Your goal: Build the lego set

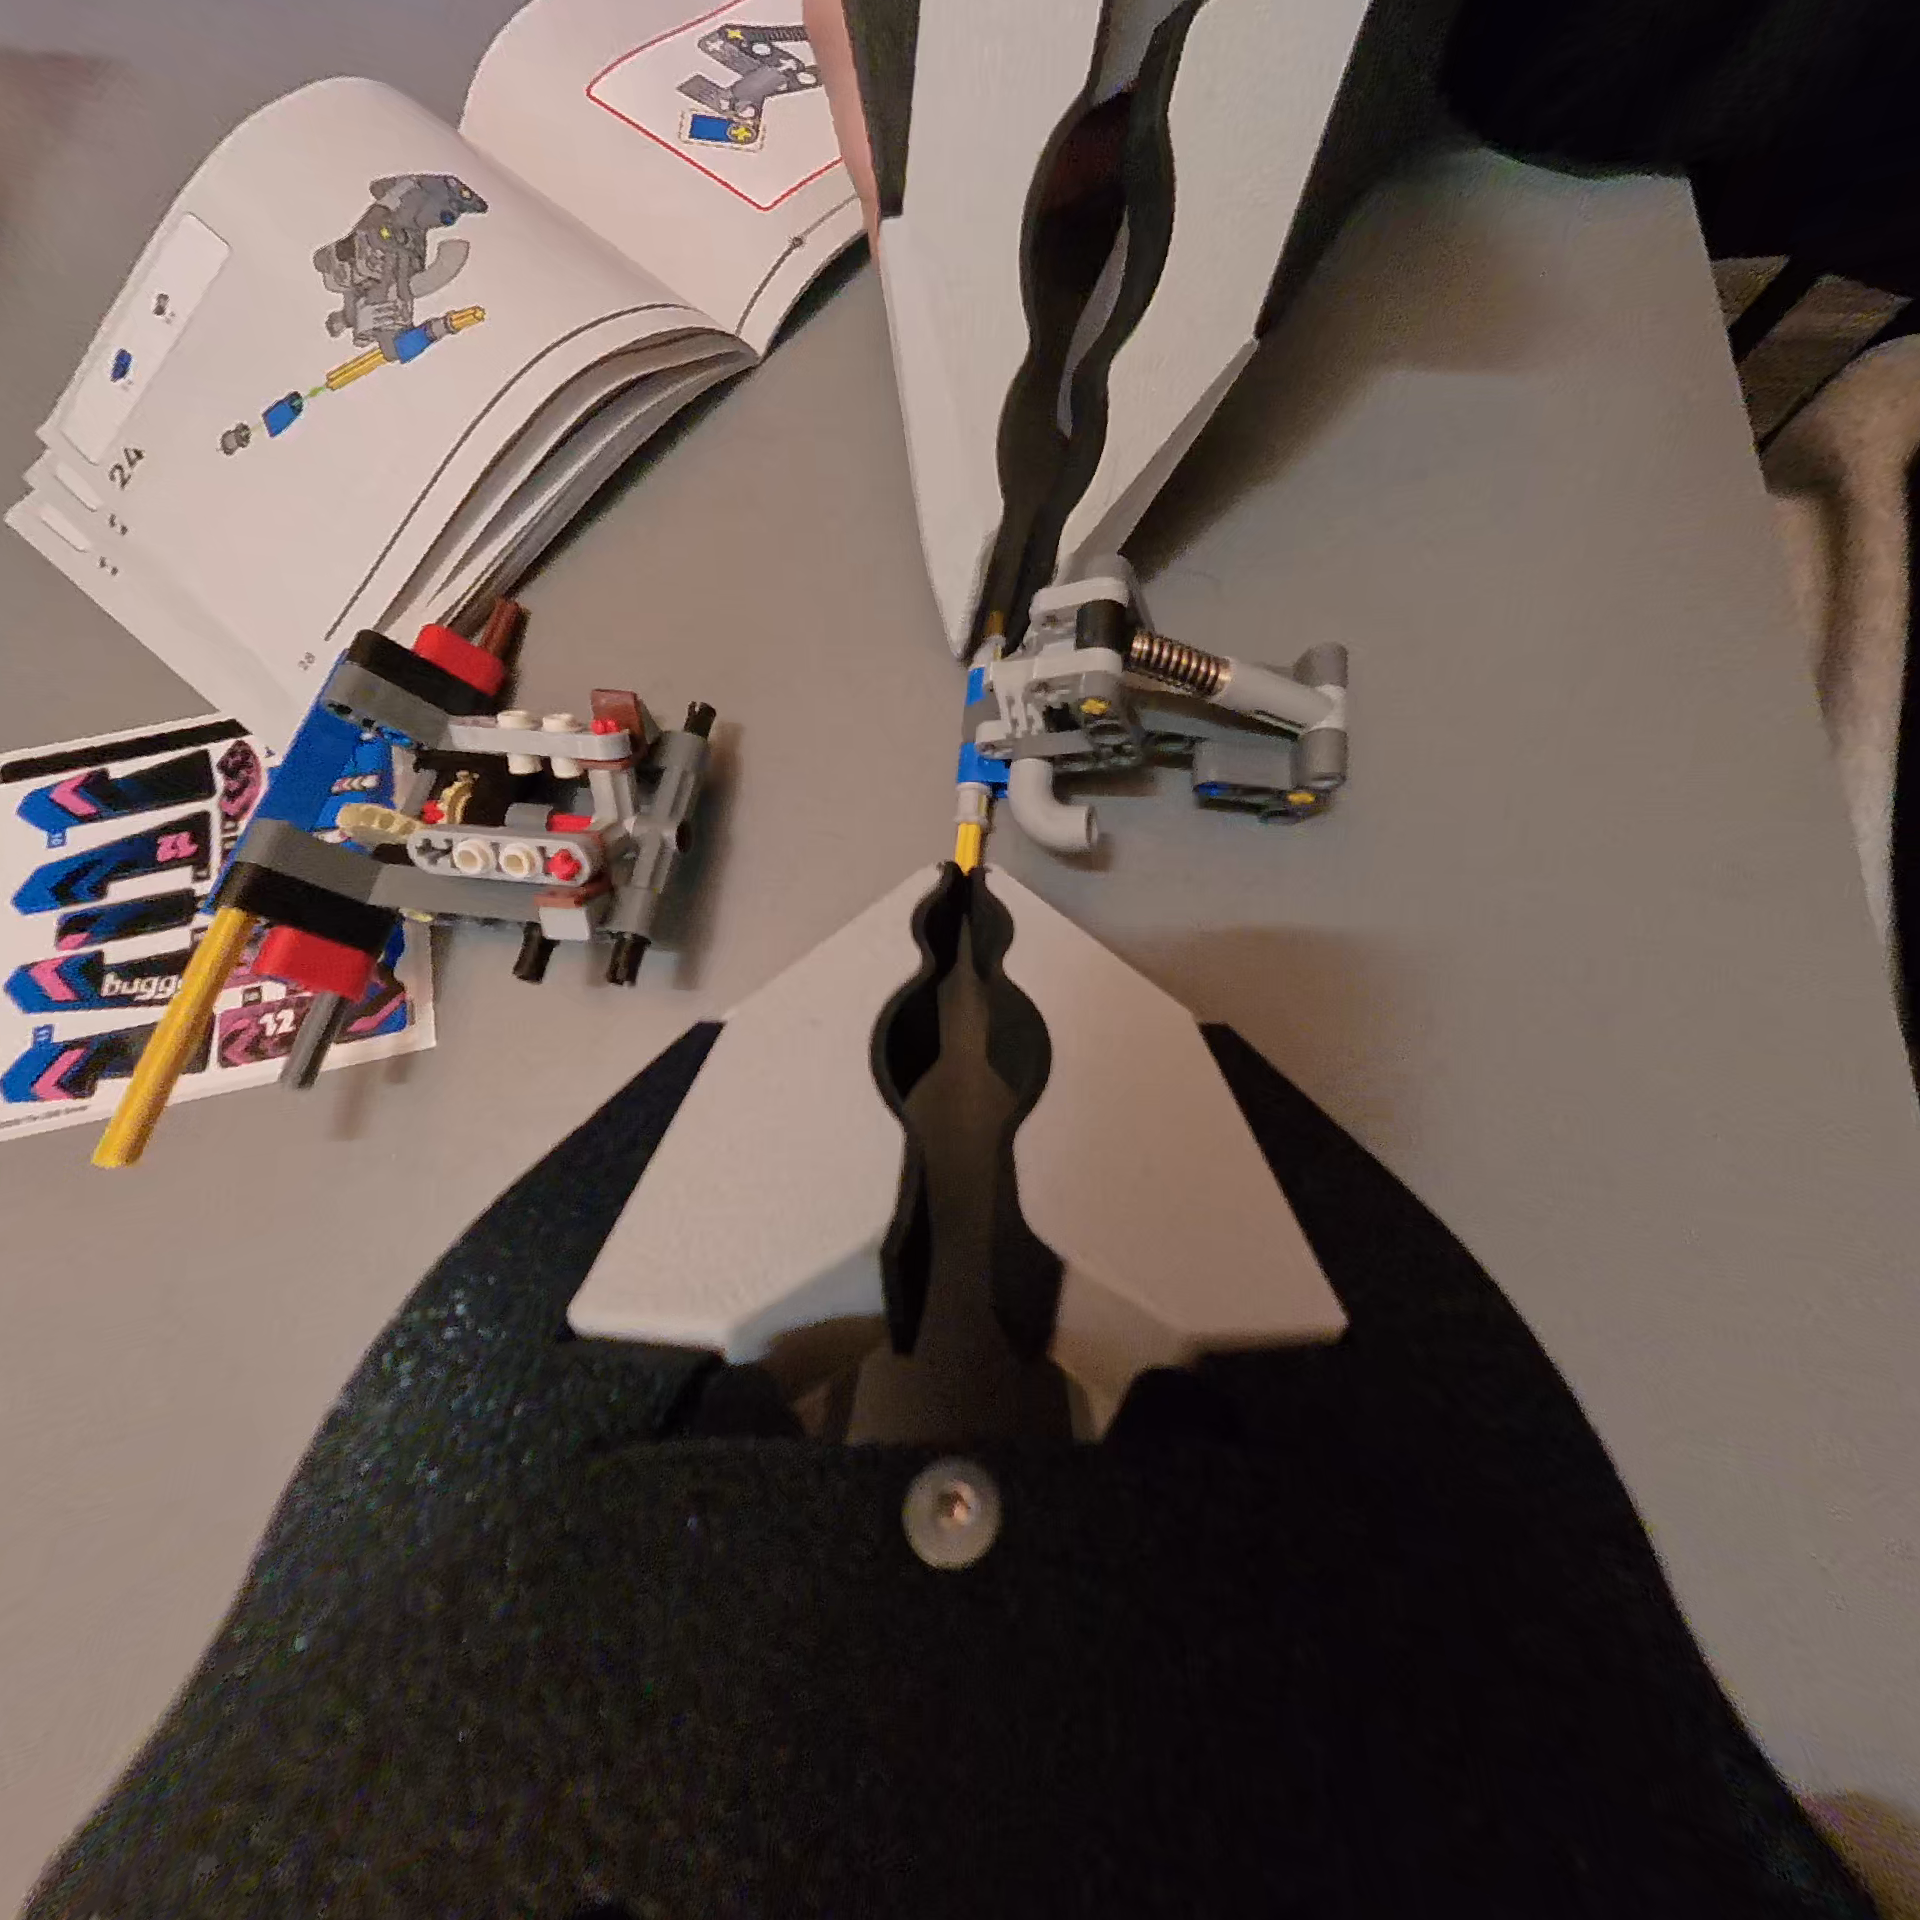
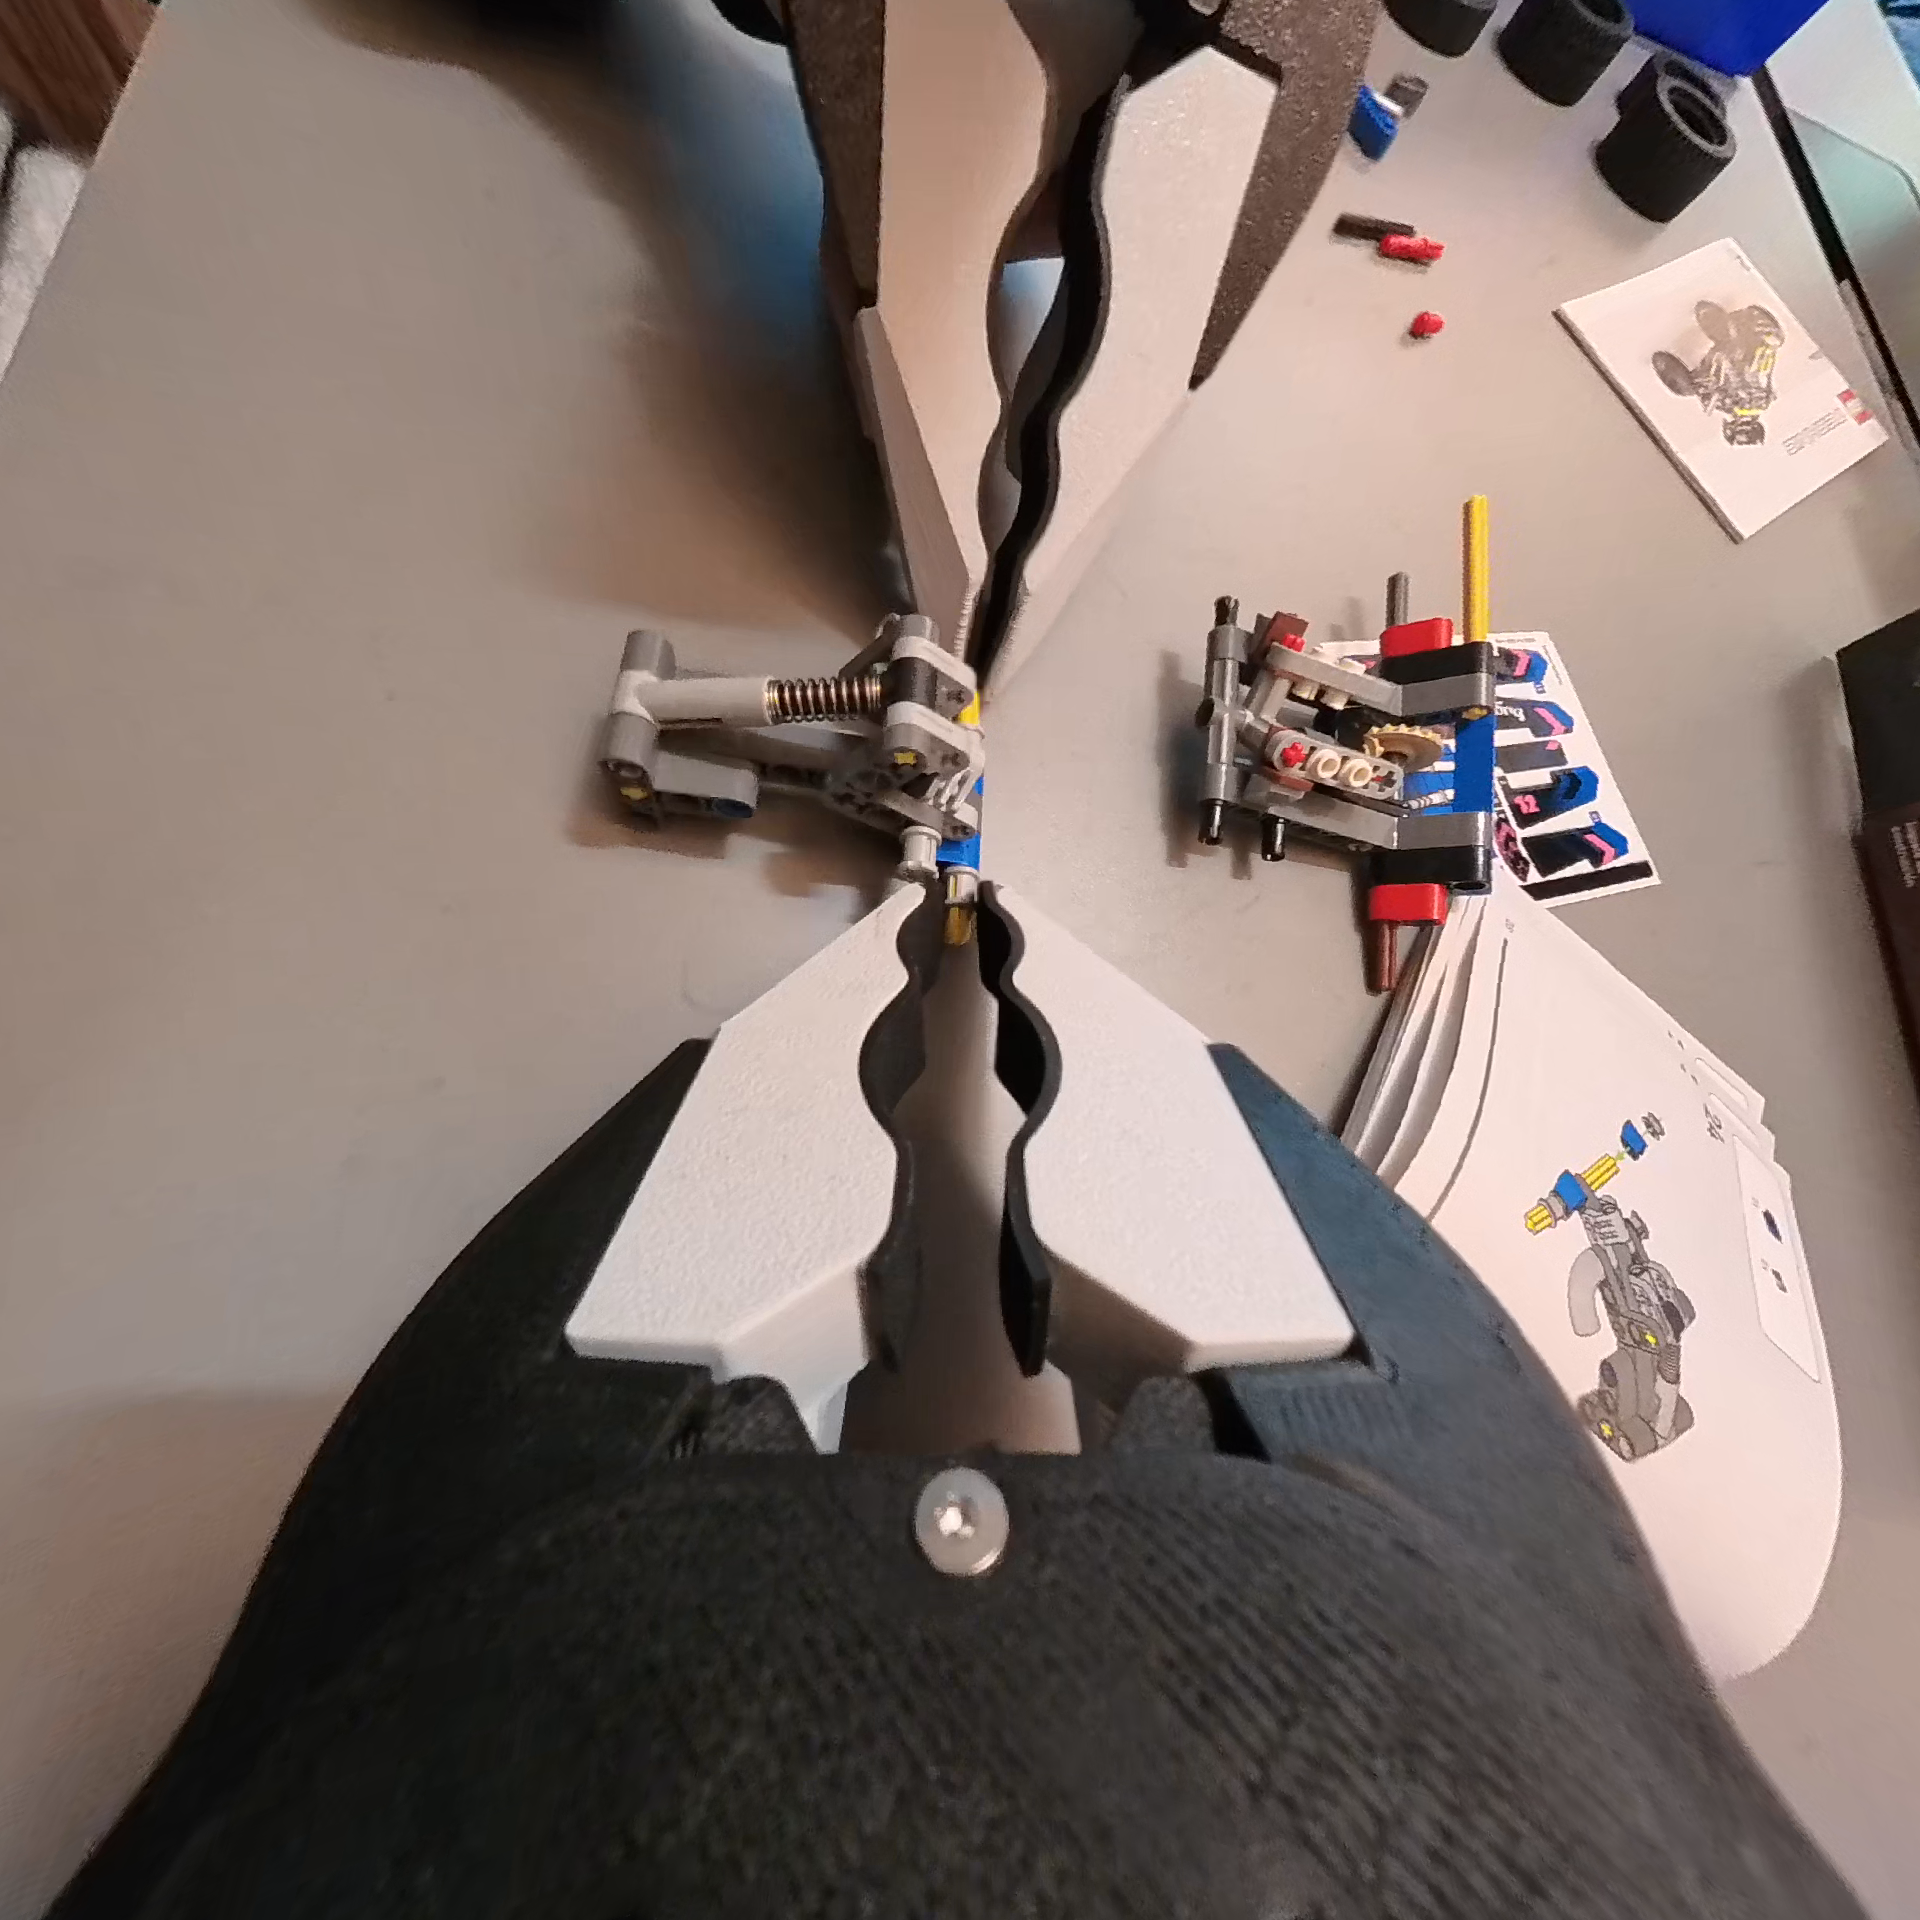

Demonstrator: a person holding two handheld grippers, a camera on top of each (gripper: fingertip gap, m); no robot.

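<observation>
A small grey suspension sub-assembly [image 1: 1143, 717] with a metal spring, blue parts and a yellow axle through it lies on the grey table [image 1: 1455, 1039]. My left gripper [image 1: 961, 878] is shut on the near end of the yellow axle [image 1: 968, 840]. My right gripper [image 1: 995, 623] comes in from the far side and pinches the axle's other end. In the right wrist view the sub-assembly [image 2: 790, 748] lies to the left, my right gripper [image 2: 954, 904] closes on the axle [image 2: 956, 920], and my left gripper [image 2: 971, 665] faces it.
A larger chassis assembly [image 1: 499, 821] with a long yellow axle lies on a sticker sheet [image 1: 104, 914], beside the open instruction booklet [image 1: 364, 312]. Black tyres [image 2: 1662, 135], red pins [image 2: 1408, 245], a blue piece [image 2: 1377, 120] and a small leaflet [image 2: 1725, 384] lie farther off. The grippers' ends are close to 5 cm from one another.
</observation>
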